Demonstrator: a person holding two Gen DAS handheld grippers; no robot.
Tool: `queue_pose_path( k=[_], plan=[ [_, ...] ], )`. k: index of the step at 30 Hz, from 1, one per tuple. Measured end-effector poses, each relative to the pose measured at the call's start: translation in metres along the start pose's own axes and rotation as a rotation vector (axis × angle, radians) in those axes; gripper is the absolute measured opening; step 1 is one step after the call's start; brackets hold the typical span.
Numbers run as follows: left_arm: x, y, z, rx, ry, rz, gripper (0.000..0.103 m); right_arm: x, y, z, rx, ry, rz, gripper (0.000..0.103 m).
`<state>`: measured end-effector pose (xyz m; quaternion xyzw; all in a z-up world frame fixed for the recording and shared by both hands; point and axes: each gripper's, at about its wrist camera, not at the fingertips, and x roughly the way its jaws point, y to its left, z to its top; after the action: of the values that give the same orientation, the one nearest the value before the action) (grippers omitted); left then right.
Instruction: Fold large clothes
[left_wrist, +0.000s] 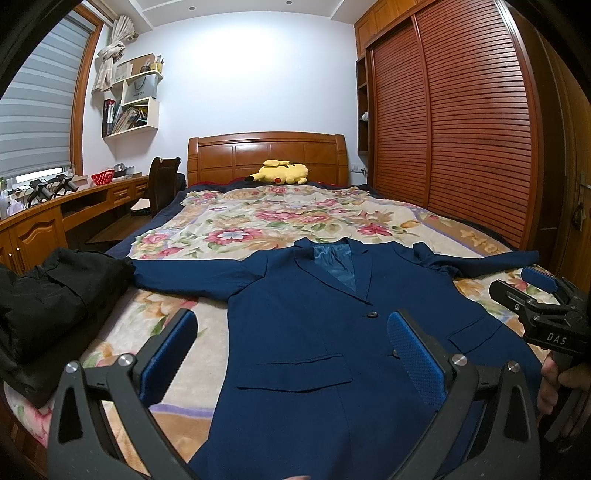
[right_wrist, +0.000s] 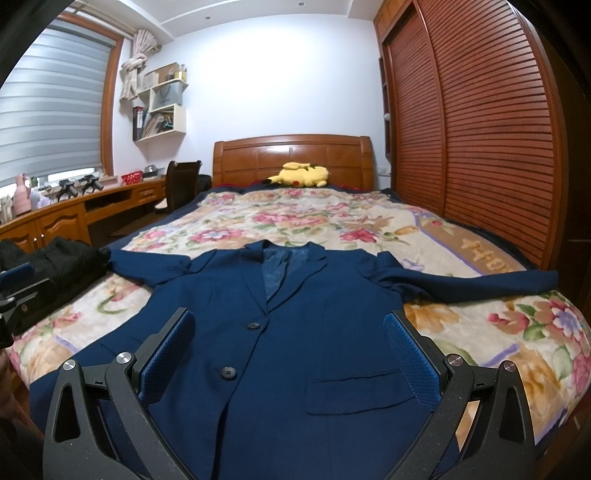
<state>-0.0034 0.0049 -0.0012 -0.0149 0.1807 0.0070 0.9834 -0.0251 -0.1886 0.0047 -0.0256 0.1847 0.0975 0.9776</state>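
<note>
The navy blue woven suit jacket (left_wrist: 314, 332) lies face up, sleeves spread, on the floral fleece blanket (left_wrist: 258, 218), flat and ready for a first fold. Both claws hang released above its hem: the left gripper (left_wrist: 291, 354) and the right gripper (right_wrist: 288, 350), 2 in all. A black bundled garment (left_wrist: 48, 310) crowds the left claw's outer side, touching that sleeve.

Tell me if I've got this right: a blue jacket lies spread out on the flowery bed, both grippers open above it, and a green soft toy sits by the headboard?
Nearly. The soft toy is yellow, not green, as the right wrist view shows. The blue jacket does lie spread on the flowery bed, with the left gripper and right gripper open above it.
</note>
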Motion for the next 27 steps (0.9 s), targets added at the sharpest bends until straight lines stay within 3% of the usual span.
queue_pose_path(
  k=[5,8,17,27],
  plan=[
    [0.0,0.005,0.0,-0.005,0.013,-0.002,0.103,0.004,-0.005,-0.008,0.006,0.01,0.003,0.103],
    [0.004,0.007,0.005,-0.034,0.049,-0.044,0.103,0.007,-0.003,-0.009,0.011,0.022,0.008,0.103],
    [-0.008,0.01,0.024,-0.016,0.035,-0.021,0.103,0.018,0.018,-0.002,-0.031,0.048,0.029,0.103],
    [0.003,0.021,0.03,0.028,0.057,0.004,0.103,0.044,0.031,0.011,-0.055,0.051,0.061,0.103]
  ],
)
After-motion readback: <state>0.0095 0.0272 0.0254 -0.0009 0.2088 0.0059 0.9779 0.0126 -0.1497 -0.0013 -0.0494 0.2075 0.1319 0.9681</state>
